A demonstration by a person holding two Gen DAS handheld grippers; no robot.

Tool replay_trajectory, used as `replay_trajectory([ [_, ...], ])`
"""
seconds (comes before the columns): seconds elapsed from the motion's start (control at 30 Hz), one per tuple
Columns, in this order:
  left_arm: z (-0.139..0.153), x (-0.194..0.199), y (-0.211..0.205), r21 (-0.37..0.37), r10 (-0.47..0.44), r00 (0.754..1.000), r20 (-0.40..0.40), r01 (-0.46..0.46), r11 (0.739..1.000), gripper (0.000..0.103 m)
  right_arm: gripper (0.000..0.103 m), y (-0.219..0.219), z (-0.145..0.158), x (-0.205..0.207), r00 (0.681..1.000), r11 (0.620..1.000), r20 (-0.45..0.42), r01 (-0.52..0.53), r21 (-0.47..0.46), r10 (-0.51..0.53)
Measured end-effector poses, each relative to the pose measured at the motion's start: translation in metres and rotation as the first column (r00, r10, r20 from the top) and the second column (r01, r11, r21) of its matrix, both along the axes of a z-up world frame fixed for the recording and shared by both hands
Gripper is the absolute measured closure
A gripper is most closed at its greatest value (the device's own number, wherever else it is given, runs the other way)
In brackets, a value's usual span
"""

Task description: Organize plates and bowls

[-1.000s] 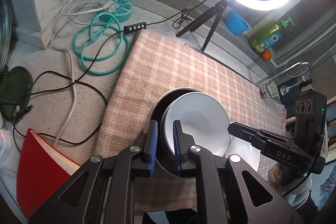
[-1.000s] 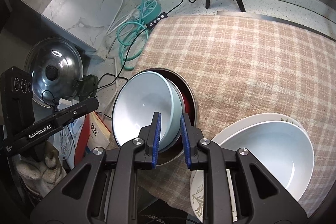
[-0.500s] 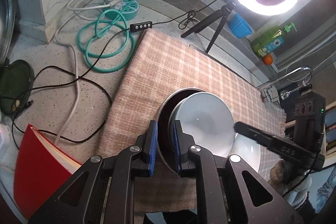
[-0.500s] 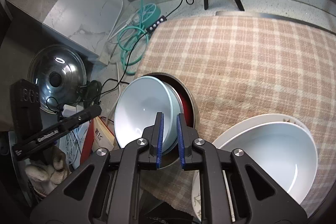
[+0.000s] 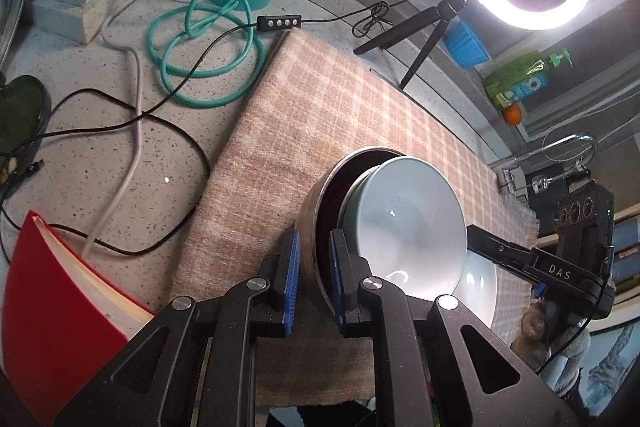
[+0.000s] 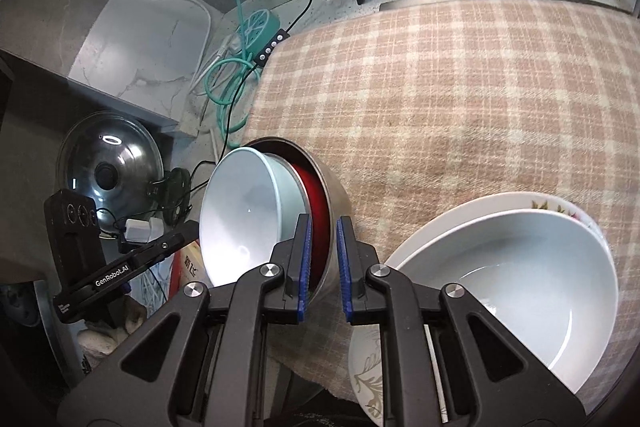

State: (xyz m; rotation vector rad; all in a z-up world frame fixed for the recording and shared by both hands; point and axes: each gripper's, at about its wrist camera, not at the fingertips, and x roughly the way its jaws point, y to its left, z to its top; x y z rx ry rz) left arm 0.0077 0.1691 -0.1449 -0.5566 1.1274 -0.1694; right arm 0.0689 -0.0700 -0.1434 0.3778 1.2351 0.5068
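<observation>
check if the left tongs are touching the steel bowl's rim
Touching: the left wrist view shows the left tongs clamped on the steel bowl's rim.

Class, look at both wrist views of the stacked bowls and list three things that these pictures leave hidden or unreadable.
1. Left wrist view: the white bowl is mostly hidden behind the pale blue bowl.
2. Right wrist view: the patterned plate under the white bowl is cut off by the gripper body and the frame edge.
3. Both views: the metal bowl shows only its rim and wall; its base is unseen.
</observation>
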Motion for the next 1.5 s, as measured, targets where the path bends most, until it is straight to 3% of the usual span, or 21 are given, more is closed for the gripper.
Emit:
replay_trajectory([
  [0.33,-0.015,0.003,-0.005,0.024,-0.017,0.999,-0.034,0.017,1.0,0.091,0.091,0.014,-0.006,0.001,1.0,0.997,0.008,-0.019,-0.068,0.02],
  [0.6,-0.017,0.009,-0.004,0.03,-0.012,0.999,-0.034,0.013,0.999,0.09,0.091,0.002,-0.013,0.007,1.0,0.999,-0.026,0.014,-0.033,-0.015],
  [0.97,-0.024,0.015,-0.009,0.028,-0.017,0.999,-0.043,0.018,0.999,0.091,0.091,0.015,-0.025,0.013,0.998,0.998,-0.048,-0.035,-0.055,0.032],
  [1.5,0.0,0.012,-0.018,0.112,-0.028,1.0,0.002,0.027,0.993,0.094,0.091,0.014,-0.007,0.006,1.0,0.998,-0.013,-0.014,-0.057,0.013],
])
